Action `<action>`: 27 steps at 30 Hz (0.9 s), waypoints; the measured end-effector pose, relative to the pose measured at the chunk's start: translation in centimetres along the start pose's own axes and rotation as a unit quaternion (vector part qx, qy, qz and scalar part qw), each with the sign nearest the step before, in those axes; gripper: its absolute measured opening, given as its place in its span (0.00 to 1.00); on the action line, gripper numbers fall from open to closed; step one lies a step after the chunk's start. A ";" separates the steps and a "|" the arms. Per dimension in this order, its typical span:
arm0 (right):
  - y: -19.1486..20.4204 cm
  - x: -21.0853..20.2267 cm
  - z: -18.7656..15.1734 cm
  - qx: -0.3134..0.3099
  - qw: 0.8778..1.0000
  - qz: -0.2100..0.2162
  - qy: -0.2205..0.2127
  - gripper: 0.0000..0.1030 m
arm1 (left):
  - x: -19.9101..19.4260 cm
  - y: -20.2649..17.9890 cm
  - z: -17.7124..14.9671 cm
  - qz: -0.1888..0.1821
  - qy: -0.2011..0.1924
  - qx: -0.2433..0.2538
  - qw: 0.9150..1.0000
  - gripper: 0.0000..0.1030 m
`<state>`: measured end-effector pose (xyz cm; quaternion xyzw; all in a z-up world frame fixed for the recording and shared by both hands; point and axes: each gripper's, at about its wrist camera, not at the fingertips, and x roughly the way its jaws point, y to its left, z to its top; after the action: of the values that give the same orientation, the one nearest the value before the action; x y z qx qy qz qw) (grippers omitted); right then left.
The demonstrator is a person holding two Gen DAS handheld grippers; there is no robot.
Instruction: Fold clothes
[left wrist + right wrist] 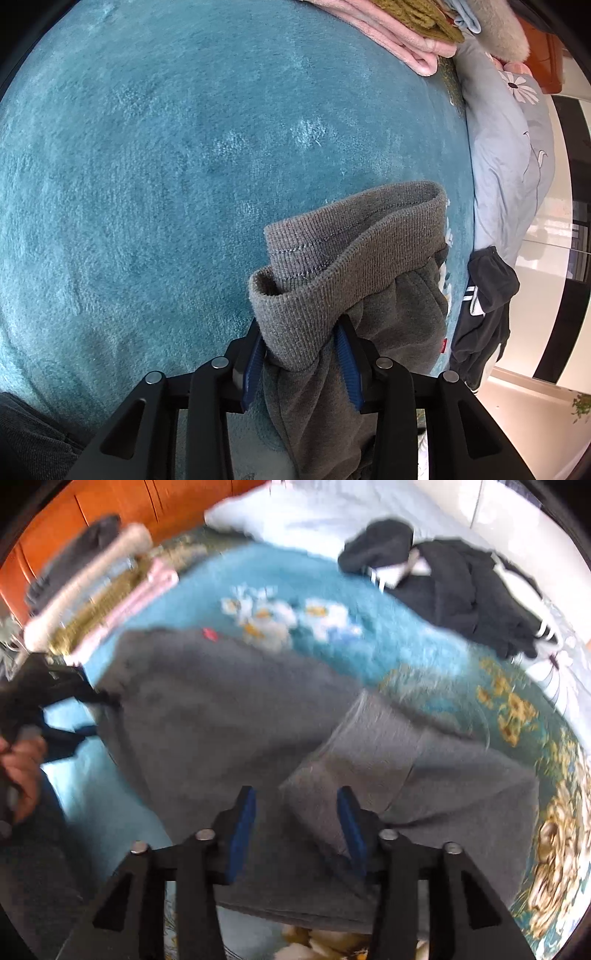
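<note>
While the left claw (299,354) is clamped on the ribbed cuff (332,273) of the grey sweatshirt (221,709), its blue pads press the knit from both sides and the cuff stands up just ahead of the fingertips. Rest of that sleeve hangs down below the claw toward the camera.

Right claw (295,827): pads stand apart, with a folded ribbed edge of the same garment lying between them; no pinch visible. View is motion-blurred, so contact with the cloth cannot be confirmed.

Outward from the right claw: the grey sweatshirt lies spread over the teal blanket (147,166) on the bed, small red tag (209,635) at its far edge. To the left of the body the left claw and the hand (20,768) holding it are seen. Further ahead and right, a crumpled black garment (461,598) lies well apart. Ahead and left, a stack of folded items (107,602), pink and olive among them, sits at the blanket's far edge.

Judgement: step in hand looks like a sleeve fold, with the left claw carrying the cuff. Whether the sleeve goes in over the body or is being drawn out flat is not settled here. Next move calls for keeping the cuff pinched, low travel over the cloth, and the right claw securing its edge so the body does not drag.
</note>
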<state>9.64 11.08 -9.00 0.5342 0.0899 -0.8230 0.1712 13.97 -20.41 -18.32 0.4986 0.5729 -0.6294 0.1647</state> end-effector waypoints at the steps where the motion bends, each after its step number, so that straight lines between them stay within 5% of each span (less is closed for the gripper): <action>1: -0.2 -0.5 0.2 0.003 1.000 -0.006 -0.006 0.50 | 0.1 -0.1 0.0 -0.003 -0.002 0.000 1.000 0.38; 4: -1.3 -0.6 -0.1 0.027 1.000 -0.006 -0.005 0.50 | -0.1 -1.0 -0.2 -0.012 -0.014 0.018 1.000 0.23; 8: -3.0 -0.5 -0.7 0.063 0.998 -0.001 0.002 0.50 | -1.1 -3.1 -1.1 -0.027 -0.042 0.075 0.996 0.17; 12: -5.0 -0.8 -1.1 0.098 0.995 -0.004 0.001 0.50 | -3.8 -6.0 -3.1 -0.041 -0.085 0.182 0.979 0.16; 15: -7.8 -1.7 -1.4 0.128 0.992 -0.014 -0.015 0.50 | -5.1 -11.1 -7.1 -0.050 -0.103 0.290 0.950 0.16; 18: -11.1 -2.3 -1.7 0.173 0.984 -0.021 -0.020 0.50 | -6.1 -16.7 -11.3 -0.067 -0.104 0.392 0.911 0.16; 23: -16.2 -3.1 -2.5 0.251 0.967 -0.025 -0.023 0.50 | -5.6 -23.0 -20.8 -0.077 -0.060 0.514 0.852 0.16; 27: -19.2 -3.8 -4.3 0.295 0.954 -0.033 -0.029 0.50 | -0.9 -24.5 -28.8 -0.036 0.001 0.592 0.805 0.16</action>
<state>7.48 30.93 -8.03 0.5339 -0.1442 -0.8330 -0.0190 7.95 11.88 0.51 0.4791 0.1065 -0.8513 -0.1856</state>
